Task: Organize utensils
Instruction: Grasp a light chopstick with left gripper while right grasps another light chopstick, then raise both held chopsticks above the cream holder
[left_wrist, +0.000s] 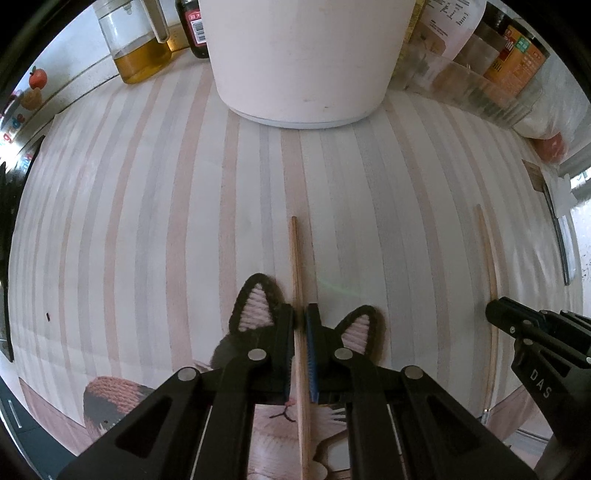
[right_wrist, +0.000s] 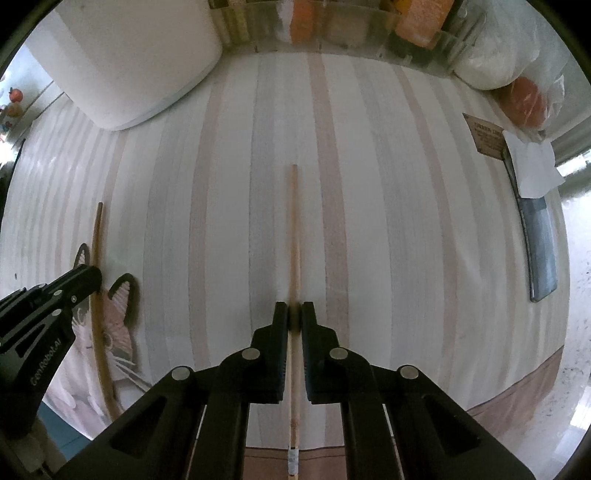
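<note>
Two wooden chopsticks lie parallel on a striped tablecloth (left_wrist: 147, 221). My left gripper (left_wrist: 300, 314) points down and is shut on the left chopstick (left_wrist: 295, 251), whose far end sticks out beyond the fingertips. Under this gripper lies a knitted cat-shaped mat (left_wrist: 255, 306) with pink ears. My right gripper (right_wrist: 294, 310) is shut on the right chopstick (right_wrist: 294, 221), which runs straight away from the jaws. Each view shows the other gripper from the side: the right gripper (left_wrist: 498, 314) on its chopstick (left_wrist: 488, 254), and the left gripper (right_wrist: 92, 275) on its chopstick (right_wrist: 96, 236) over the mat (right_wrist: 122, 306).
A large white pot (left_wrist: 303, 66) stands at the back of the cloth. An oil jar (left_wrist: 136, 55) and a dark bottle (left_wrist: 192, 26) are to its left, a clear rack of jars (left_wrist: 480, 81) to its right. A dark flat slab (right_wrist: 539, 240), paper (right_wrist: 532, 166) and a plastic bag (right_wrist: 524, 99) lie at the right edge.
</note>
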